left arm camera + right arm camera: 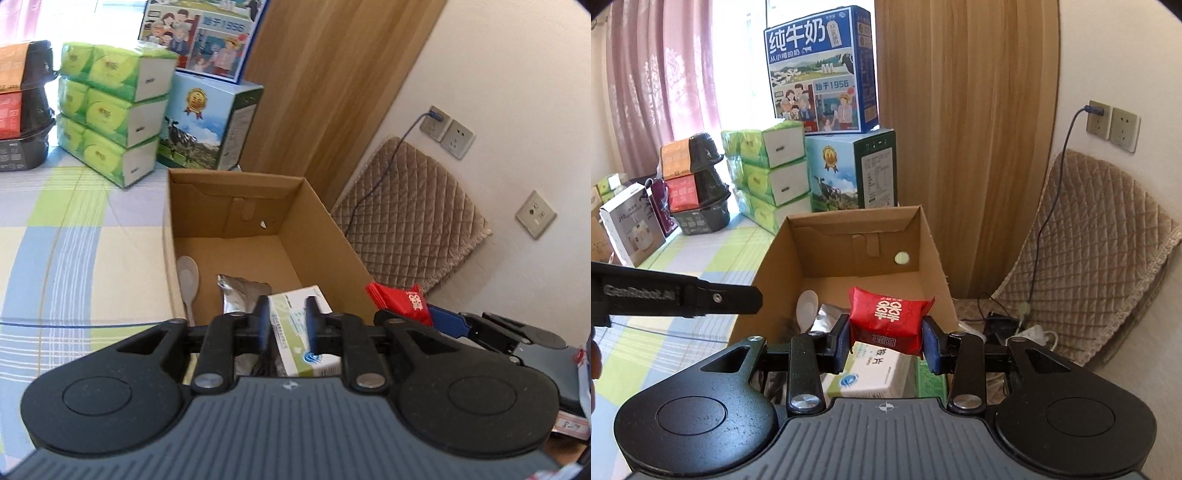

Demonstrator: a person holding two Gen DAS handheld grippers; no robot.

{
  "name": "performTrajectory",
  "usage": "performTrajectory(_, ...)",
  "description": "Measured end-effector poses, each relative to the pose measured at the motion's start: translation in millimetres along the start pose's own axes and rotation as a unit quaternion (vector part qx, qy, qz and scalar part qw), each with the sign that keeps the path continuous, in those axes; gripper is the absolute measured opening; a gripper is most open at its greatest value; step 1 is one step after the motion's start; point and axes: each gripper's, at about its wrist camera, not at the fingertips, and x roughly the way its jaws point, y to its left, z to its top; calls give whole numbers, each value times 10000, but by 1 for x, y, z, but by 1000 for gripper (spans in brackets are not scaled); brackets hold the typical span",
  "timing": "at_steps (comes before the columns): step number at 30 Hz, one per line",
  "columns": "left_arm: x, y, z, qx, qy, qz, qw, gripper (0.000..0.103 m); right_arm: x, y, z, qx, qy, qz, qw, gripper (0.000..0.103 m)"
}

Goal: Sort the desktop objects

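Right claw (886, 338) grips red packet (888, 319) above cardboard box (932, 236).

The open brown cardboard box (857, 254) is free at its far end: bare floor lies before the back wall. Its near end is crowded by a white plastic spoon (806, 303) against the left wall, a crinkled silver foil pouch (242, 291) beside it, and a white-and-green carton (299, 325) nearest the front. Left of the box the checked tablecloth on the table (74, 240) lies open. Behind it, stacked green tissue packs (110, 110) and blue milk cartons (849, 166) block the way. On the right a quilted beige cushion (1089, 251) leans on the wall.
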Motion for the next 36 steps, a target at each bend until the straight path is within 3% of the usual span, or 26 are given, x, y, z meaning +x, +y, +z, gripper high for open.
performTrajectory(6,-18,20,-1,-72,-103,167,9998,18,7,6,4,9,16,145,9999,37)
performTrajectory(10,-30,32,-10,-148,-160,316,9993,25,11,13,9,80,9,423,9991,39)
performTrajectory(11,-32,35,-12,-156,-165,350,9991,28,12,15,10,93,-14,541,9985,43)
performTrajectory(13,-38,38,-18,-158,-168,419,9989,36,11,17,13,152,-108,634,9978,66)
performTrajectory(14,-40,40,-22,-163,-163,443,9988,38,10,18,13,184,-158,634,9977,67)
performTrajectory(17,-50,43,-31,-137,-192,564,9981,54,3,19,12,284,-185,573,9978,67)
performTrajectory(19,-57,41,-38,-83,-223,669,9975,73,-3,19,9,329,-152,504,9981,70)
performTrajectory(21,-64,39,-46,-16,-246,770,9967,86,-9,17,4,371,-74,417,9984,75)
performTrajectory(25,-78,33,-61,67,-291,937,9952,101,-23,14,-11,387,148,271,9988,87)
performTrajectory(31,-96,31,-79,15,-233,906,9956,101,-49,19,-33,245,374,70,9990,98)
performTrajectory(36,-110,29,-92,-71,-205,940,9953,102,-67,30,-47,117,453,73,9989,101)
